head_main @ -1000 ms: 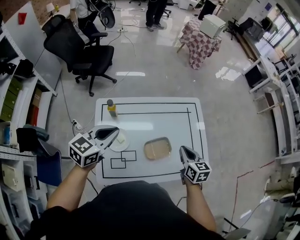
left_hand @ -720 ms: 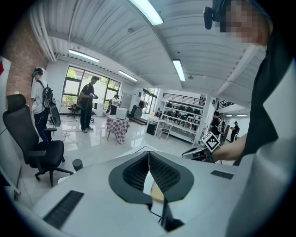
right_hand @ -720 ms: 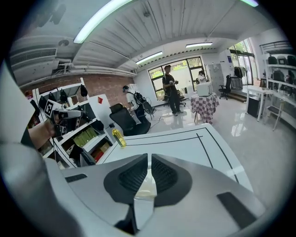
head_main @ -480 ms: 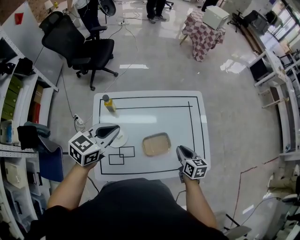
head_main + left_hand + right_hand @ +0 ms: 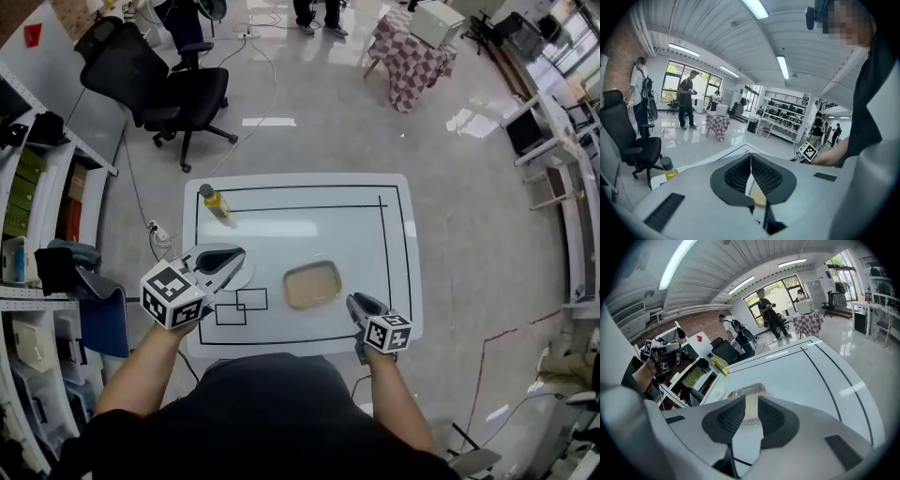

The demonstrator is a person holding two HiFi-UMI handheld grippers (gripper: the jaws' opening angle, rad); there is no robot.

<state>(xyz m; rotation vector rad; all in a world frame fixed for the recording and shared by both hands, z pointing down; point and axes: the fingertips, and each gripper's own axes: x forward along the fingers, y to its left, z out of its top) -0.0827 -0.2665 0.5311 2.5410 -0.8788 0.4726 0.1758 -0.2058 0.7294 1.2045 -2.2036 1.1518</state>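
A white table [image 5: 300, 225] marked with black lines carries a tan tray [image 5: 312, 284], a white plate [image 5: 244, 277] and a yellow bottle [image 5: 214, 201] with a dark cap. My left gripper [image 5: 240, 254] hovers over the plate at the table's left, jaws shut and holding nothing. In the left gripper view the left gripper [image 5: 751, 157] points across the table, with the bottle [image 5: 669, 168] to its left. My right gripper [image 5: 352, 301] sits near the front right edge, just right of the tray. In its own view the right gripper [image 5: 751, 399] is slightly open and empty, with the tray [image 5: 746, 391] seen through the gap.
Two overlapping black rectangles [image 5: 242, 307] are drawn by the front left corner. A black office chair [image 5: 159, 84] stands beyond the table, shelving [image 5: 37, 178] runs along the left, and a checkered-cloth table [image 5: 412, 56] is at the far right. People stand at the back.
The right gripper's jaws have parted a little and it now tilts down toward the tray. The left gripper has turned slightly, bringing the bottle into its view.
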